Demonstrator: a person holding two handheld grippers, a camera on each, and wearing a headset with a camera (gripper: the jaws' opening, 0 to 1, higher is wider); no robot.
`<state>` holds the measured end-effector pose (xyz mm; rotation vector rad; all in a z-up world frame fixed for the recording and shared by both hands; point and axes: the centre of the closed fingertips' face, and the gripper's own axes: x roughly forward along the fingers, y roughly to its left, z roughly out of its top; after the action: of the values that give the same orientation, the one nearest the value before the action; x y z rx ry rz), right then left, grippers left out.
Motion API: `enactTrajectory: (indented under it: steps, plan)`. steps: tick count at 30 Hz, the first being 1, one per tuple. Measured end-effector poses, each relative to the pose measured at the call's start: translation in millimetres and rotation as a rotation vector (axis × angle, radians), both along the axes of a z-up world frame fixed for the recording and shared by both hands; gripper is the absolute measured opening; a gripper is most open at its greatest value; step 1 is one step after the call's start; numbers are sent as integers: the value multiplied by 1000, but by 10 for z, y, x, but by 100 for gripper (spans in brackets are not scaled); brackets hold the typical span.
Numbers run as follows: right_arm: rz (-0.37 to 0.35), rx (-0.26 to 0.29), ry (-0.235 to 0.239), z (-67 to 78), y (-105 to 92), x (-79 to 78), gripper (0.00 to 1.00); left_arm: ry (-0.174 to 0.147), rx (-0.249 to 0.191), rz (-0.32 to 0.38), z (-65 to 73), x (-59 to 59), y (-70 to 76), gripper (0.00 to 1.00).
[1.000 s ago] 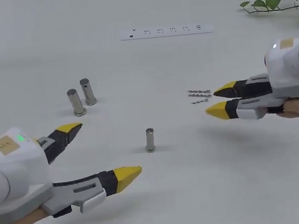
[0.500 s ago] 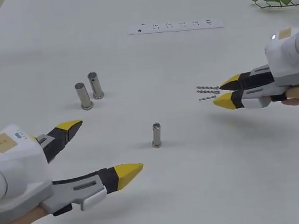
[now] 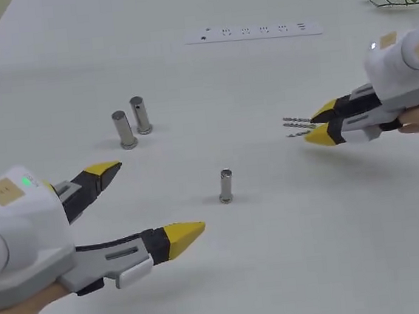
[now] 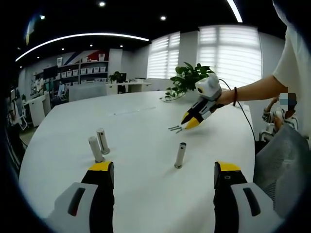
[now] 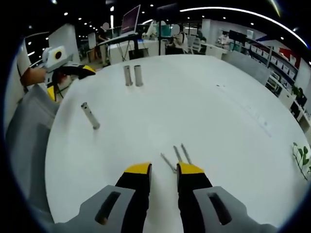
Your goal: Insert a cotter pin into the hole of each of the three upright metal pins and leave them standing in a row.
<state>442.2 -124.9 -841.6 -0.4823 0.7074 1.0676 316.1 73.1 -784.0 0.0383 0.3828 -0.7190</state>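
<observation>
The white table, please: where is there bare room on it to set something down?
Bare: the stretch between the power strip and the lone metal pin, and the near-right area this side of the right tool. Crowded: the cotter pins at the right tool's tips, and the two metal pins beyond the left tool.

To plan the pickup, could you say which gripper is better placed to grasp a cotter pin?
Right: the right gripper is at the cotter pins; the left gripper hangs open, well away.
</observation>
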Motion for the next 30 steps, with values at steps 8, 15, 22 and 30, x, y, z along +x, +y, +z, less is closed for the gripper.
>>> enactTrajectory:
  steps: [8, 15, 22, 30]
  plan:
    - [52, -51, 2, -63, 27, 37, 18, -5, -2, 3, 27, -5, 22, 83]
    - [97, -98, 10, -145, 42, 29, 16, -9, -1, 2, 38, -3, 34, 82]
    - [126, -130, 12, -186, 22, 89, 14, -6, -2, 0, 32, -1, 42, 79]
    - [182, -194, 18, -261, -10, 97, 13, -3, -4, -5, 23, -6, 48, 76]
